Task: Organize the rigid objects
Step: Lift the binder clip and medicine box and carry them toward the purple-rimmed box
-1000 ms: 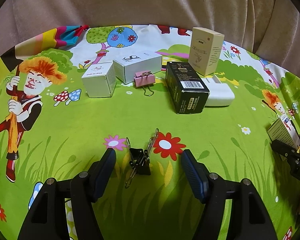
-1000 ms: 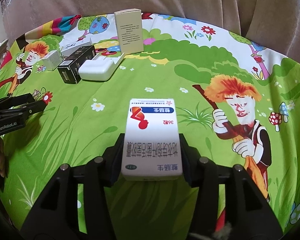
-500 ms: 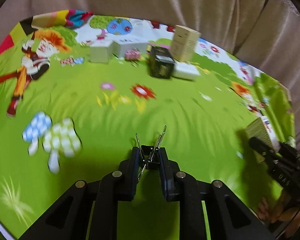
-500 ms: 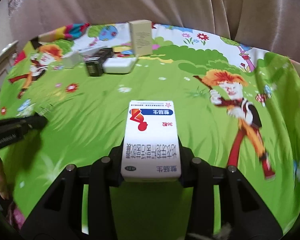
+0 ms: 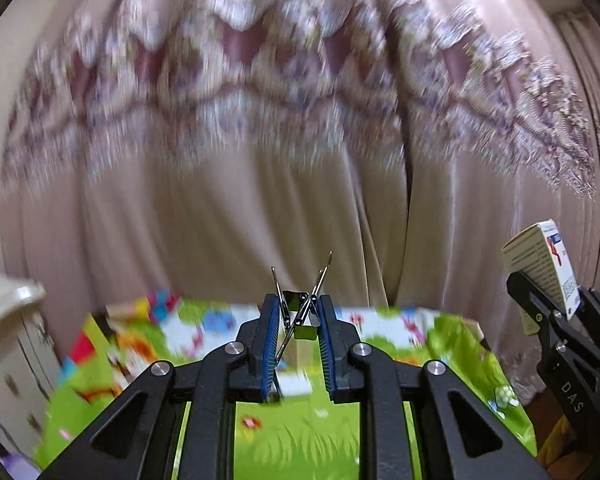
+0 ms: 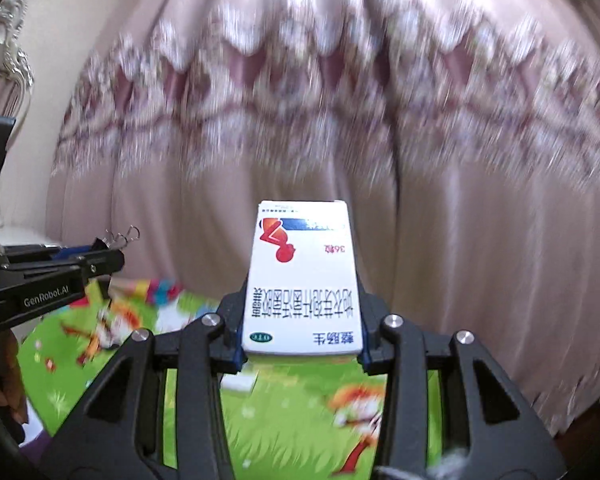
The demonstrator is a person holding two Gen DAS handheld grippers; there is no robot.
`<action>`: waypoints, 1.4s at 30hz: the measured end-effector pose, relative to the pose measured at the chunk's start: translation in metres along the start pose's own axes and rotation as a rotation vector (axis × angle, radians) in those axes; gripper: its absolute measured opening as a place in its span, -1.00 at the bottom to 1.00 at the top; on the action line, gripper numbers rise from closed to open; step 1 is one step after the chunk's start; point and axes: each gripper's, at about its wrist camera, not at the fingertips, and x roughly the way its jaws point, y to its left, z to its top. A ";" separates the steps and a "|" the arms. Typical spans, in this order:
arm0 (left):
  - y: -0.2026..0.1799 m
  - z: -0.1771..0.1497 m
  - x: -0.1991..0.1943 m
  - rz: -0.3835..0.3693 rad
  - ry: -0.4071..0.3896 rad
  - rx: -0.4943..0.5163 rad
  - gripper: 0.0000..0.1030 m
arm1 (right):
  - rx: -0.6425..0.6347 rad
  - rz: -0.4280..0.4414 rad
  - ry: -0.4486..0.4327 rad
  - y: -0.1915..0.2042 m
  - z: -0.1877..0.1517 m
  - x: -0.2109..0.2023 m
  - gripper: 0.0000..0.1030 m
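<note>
Left gripper (image 5: 299, 312) clamps a black binder clip (image 5: 300, 300); right gripper (image 6: 302, 320) grips a medicine box (image 6: 302, 276). Far boxes blur on the tablecloth (image 5: 300, 436).

1. This is a home, a lived-in room: heavy pink curtains (image 6: 340, 128) with an embroidered band fill the back.
2. A bright cartoon-print cloth (image 5: 300, 444) covers the surface below.
3. Cream ornate cabinet (image 5: 8, 332) at left.

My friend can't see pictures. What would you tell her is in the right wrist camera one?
The right gripper holds a white medicine box up before a blurry pink curtain. At left, the left gripper pinches a binder clip.
</note>
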 end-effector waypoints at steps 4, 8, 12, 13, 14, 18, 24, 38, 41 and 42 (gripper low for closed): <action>0.004 0.003 -0.014 -0.020 -0.001 -0.016 -0.61 | -0.020 0.013 -0.037 0.009 0.005 -0.013 -0.14; 0.016 -0.005 -0.019 0.003 0.033 -0.030 -0.61 | -0.022 0.061 0.002 0.020 0.000 -0.013 -0.14; 0.032 -0.017 -0.025 0.028 0.062 -0.050 -0.61 | -0.021 0.103 0.012 0.031 -0.004 -0.013 -0.14; 0.036 -0.018 -0.025 0.033 0.066 -0.053 -0.61 | -0.028 0.112 0.013 0.035 -0.004 -0.013 -0.14; 0.040 -0.019 -0.027 0.039 0.069 -0.059 -0.61 | -0.033 0.119 0.010 0.038 -0.004 -0.014 -0.14; 0.051 -0.025 -0.037 0.058 0.071 -0.068 -0.61 | -0.046 0.158 0.007 0.051 -0.001 -0.017 -0.14; 0.069 -0.039 -0.053 0.104 0.094 -0.078 -0.61 | -0.052 0.255 0.017 0.073 0.002 -0.023 -0.14; 0.144 -0.073 -0.105 0.298 0.145 -0.169 -0.61 | -0.098 0.574 0.092 0.153 0.000 -0.029 -0.14; 0.159 -0.083 -0.116 0.342 0.155 -0.192 -0.61 | -0.125 0.640 0.104 0.173 -0.003 -0.034 -0.14; 0.165 -0.086 -0.120 0.358 0.159 -0.203 -0.61 | -0.137 0.658 0.107 0.180 -0.004 -0.035 -0.14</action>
